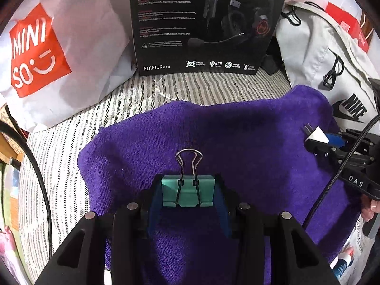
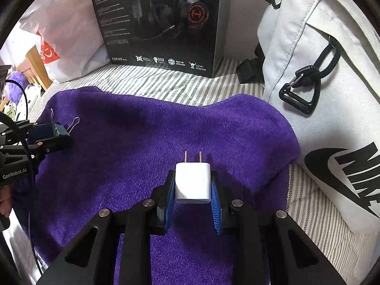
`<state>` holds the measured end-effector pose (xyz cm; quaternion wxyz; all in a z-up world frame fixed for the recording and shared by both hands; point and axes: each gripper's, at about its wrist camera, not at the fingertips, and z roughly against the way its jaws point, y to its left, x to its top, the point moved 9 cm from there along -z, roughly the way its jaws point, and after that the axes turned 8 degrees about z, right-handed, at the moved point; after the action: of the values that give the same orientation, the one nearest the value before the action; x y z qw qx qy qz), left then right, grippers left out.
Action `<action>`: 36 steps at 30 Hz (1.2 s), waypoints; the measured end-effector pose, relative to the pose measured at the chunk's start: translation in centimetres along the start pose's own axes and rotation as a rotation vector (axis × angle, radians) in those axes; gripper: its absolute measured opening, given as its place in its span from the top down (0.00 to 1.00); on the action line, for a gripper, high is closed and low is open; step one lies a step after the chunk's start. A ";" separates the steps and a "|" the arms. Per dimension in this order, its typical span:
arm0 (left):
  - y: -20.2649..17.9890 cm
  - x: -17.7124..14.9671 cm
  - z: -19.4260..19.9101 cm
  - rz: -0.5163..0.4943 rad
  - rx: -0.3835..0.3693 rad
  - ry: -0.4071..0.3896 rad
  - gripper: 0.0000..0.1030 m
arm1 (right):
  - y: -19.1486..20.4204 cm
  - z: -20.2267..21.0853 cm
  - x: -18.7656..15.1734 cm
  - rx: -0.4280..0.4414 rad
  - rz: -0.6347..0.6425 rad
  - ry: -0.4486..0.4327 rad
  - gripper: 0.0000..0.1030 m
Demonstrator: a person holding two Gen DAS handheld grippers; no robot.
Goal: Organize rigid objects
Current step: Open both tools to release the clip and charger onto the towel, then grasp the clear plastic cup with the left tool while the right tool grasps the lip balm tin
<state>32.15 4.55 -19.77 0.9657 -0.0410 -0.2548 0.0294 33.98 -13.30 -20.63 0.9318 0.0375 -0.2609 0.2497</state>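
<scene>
The left gripper clamps a teal binder clip, handles pointing forward; the right gripper pinches a white charger plug, prongs forward. Both seem just above the purple towel; beyond stands a black headset box.

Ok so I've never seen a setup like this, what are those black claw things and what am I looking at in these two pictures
No robot here: a person holds a two-finger gripper in each hand, and each gripper carries a wide-angle camera looking along its fingers.

The left wrist view shows the left gripper clamped on a teal binder clip. The right wrist view shows the right gripper clamped on a white USB wall charger, prongs pointing away. Each gripper also appears at the edge of the other's picture.

Below both lies a purple towel on striped bedding. Behind stand an Edifier headset box, a white Miniso bag and a white Nike bag.
</scene>
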 end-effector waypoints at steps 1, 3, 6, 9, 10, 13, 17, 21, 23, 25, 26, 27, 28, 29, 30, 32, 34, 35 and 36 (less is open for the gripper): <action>-0.1 0.0 0.0 -0.011 0.010 0.003 0.62 | 0.0 0.0 0.0 0.003 -0.002 0.000 0.73; -0.4 0.0 -0.1 -0.034 0.028 0.005 0.60 | 0.1 -0.1 0.1 0.006 0.000 0.000 0.72; -0.5 0.0 -0.2 -0.030 0.030 0.017 0.57 | 0.2 -0.1 0.2 -0.002 0.013 0.007 0.66; -0.4 -0.4 -0.3 -0.037 0.025 0.029 0.47 | -0.5 0.0 -0.1 -0.040 0.011 0.019 0.49; -0.3 -0.7 -0.2 -0.039 0.029 0.031 0.42 | -0.6 0.4 -0.2 -0.046 0.006 0.012 0.49; -0.2 -1.3 0.0 -0.027 0.036 0.037 0.39 | -0.6 1.8 -0.6 -0.043 -0.018 -0.023 0.49; -0.1 -2.3 0.5 -0.010 0.050 0.056 0.39 | -0.6 4.8 -1.3 -0.048 -0.042 -0.070 0.49; -0.4 -3.4 3.4 0.000 0.046 0.009 0.39 | -0.9 8.0 -2.7 -0.069 -0.077 -0.112 0.48; -1.0 -4.1 5.2 0.008 0.016 -0.016 0.39 | -0.9 9.0 -3.7 -0.057 -0.097 -0.117 0.48; -1.5 -4.9 7.2 0.002 0.003 -0.041 0.39 | -0.8 10.2 -4.9 -0.049 -0.115 -0.129 0.47; -1.8 -5.4 8.2 -0.002 0.006 -0.056 0.39 | -0.7 10.8 -5.5 -0.051 -0.121 -0.129 0.46; -2.1 -5.9 9.1 -0.001 0.008 -0.071 0.39 | -0.5 11.4 -6.3 -0.055 -0.124 -0.131 0.46; -2.3 -6.4 10.0 0.003 0.003 -0.085 0.39 | -0.3 12.0 -6.9 -0.058 -0.126 -0.136 0.45; -2.7 -7.0 10.8 0.005 -0.010 -0.094 0.39 | -0.1 12.8 -7.7 -0.061 -0.130 -0.143 0.43; -3.0 -7.5 11.5 0.006 -0.018 -0.100 0.39 | 0.1 13.3 -8.3 -0.061 -0.135 -0.148 0.41; -3.3 -8.7 12.8 0.017 -0.030 -0.121 0.39 | 0.6 14.4 -9.8 -0.054 -0.146 -0.155 0.38; -3.6 -9.9 13.4 0.022 -0.041 -0.125 0.39 | 1.1 15.5 -11.2 -0.053 -0.151 -0.162 0.38; -3.8 -10.6 13.7 0.020 -0.045 -0.127 0.39 | 1.4 15.8 -11.7 -0.052 -0.151 -0.162 0.38; -4.1 -11.4 13.9 0.016 -0.048 -0.127 0.39 | 1.6 16.3 -12.4 -0.052 -0.150 -0.160 0.38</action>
<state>15.55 0.46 -12.92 0.9460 -0.0642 -0.3160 0.0337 16.39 -20.67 -12.99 0.9246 0.0526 -0.3373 0.1688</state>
